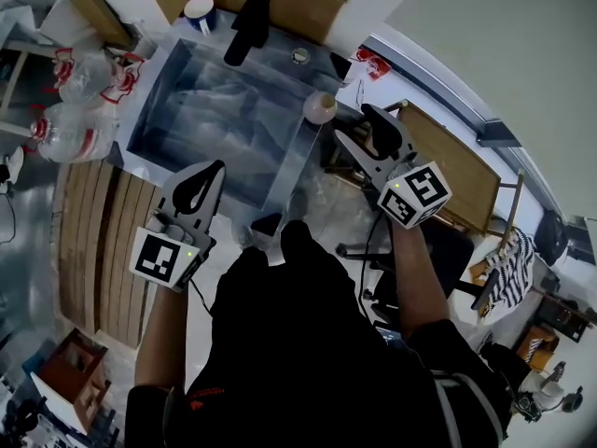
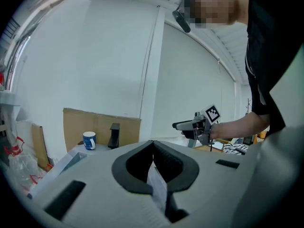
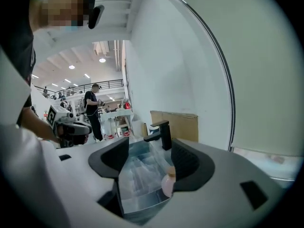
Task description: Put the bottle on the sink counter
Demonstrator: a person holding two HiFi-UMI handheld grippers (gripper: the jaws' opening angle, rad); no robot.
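Note:
The small pinkish bottle [image 1: 320, 107] with a tan cap stands upright on the right rim of the steel sink [image 1: 295, 161]. My right gripper [image 1: 354, 124] hangs just right of it, jaws open, with nothing pressed between them. In the right gripper view the bottle [image 3: 167, 183] shows low between the jaws, close by the right jaw, which hides part of it. The right gripper [image 3: 150, 148] points over the sink basin. My left gripper [image 1: 213, 171] is shut and empty, off the sink's near left corner. Seen from its own camera, the left gripper [image 2: 153, 144] faces the back wall.
A black faucet [image 1: 248, 24] and a blue-and-white mug [image 1: 199, 12] stand at the sink's far side, before cardboard. Large plastic water bottles [image 1: 76, 77] lie left of the sink. A wooden board [image 1: 455, 164] leans at the right. A person [image 3: 91, 110] stands far off.

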